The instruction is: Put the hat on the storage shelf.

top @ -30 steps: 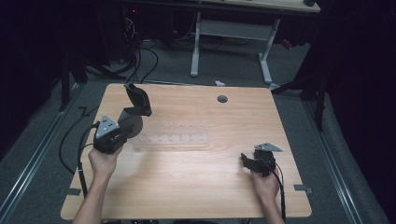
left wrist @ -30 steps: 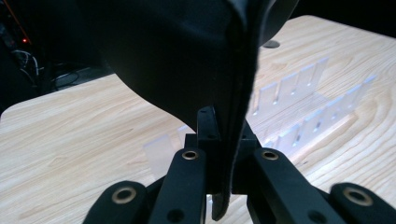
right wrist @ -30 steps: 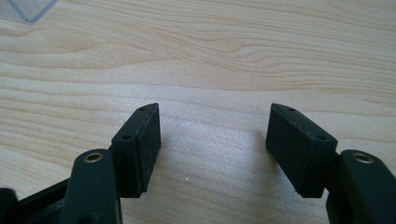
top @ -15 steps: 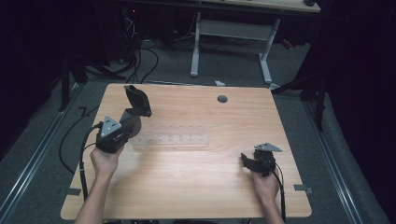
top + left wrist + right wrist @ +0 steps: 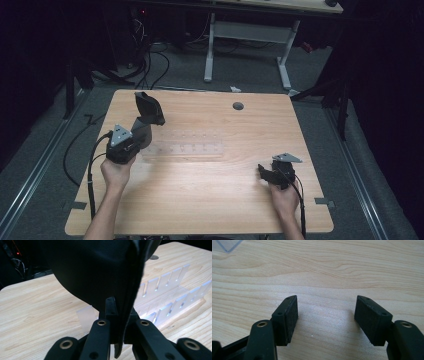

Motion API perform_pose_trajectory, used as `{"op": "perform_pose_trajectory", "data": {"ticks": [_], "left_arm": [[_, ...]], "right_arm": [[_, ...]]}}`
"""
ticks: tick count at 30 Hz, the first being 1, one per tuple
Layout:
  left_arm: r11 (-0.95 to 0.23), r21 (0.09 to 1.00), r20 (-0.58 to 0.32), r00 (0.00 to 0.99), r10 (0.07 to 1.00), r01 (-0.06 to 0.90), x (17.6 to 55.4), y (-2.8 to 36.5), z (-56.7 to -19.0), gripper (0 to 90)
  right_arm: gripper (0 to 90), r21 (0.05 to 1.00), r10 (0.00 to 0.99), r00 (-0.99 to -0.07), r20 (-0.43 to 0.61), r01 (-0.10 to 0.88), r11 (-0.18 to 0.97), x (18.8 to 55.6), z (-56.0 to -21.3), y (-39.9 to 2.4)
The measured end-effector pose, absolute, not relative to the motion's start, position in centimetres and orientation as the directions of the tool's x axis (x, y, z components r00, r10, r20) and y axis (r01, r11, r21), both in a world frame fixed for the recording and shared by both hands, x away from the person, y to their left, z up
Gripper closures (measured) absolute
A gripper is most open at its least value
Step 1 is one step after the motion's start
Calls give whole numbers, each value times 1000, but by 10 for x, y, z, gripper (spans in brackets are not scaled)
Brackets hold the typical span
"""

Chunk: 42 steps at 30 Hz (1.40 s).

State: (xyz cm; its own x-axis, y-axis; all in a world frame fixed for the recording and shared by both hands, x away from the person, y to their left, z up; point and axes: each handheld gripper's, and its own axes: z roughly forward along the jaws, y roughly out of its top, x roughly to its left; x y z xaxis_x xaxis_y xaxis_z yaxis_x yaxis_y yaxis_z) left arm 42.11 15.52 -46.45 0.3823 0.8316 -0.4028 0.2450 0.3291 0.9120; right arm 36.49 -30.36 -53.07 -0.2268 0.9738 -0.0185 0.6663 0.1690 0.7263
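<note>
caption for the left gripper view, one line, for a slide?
Left gripper clamped on a thin black object's edge, above the slotted clear rack on the wooden table.

The high view was dim: the wooden tabletop (image 5: 210, 200) was softly lit from above while the floor and room around it sank into near black. A faint pale sheen lay across its middle. The two closer views were brighter, with crisp wood grain. In the left one, a black object (image 5: 100, 270) close to the lens showed as an almost featureless dark mass, and soft shadows lay beneath the right claw (image 5: 327, 315).
</note>
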Motion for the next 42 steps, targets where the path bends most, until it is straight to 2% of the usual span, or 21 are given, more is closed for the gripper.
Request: {"op": "perform_pose_trajectory", "data": {"ticks": [9,18,25,30,33,42], "left_arm": [[321,909,-404,371,836,266,418,156,-482,861],[319,900,-415,363,834,295,416,154,-482,833],[322,884,-436,348,830,338,414,155,-480,714],[341,873,-454,330,827,348,412,157,-477,531],[356,870,-466,332,820,342,409,160,-474,455],[391,848,-503,309,807,358,393,175,-477,419]], "right_arm": [[358,726,974,-225,-18,667,168,365,-531,-304],[355,727,974,-226,-17,666,167,365,-531,-303],[355,726,974,-226,-18,667,168,364,-531,-303],[355,725,974,-226,-18,668,168,364,-531,-303],[355,725,974,-226,-17,668,168,364,-531,-303],[354,725,974,-226,-18,668,168,365,-531,-303]]}}
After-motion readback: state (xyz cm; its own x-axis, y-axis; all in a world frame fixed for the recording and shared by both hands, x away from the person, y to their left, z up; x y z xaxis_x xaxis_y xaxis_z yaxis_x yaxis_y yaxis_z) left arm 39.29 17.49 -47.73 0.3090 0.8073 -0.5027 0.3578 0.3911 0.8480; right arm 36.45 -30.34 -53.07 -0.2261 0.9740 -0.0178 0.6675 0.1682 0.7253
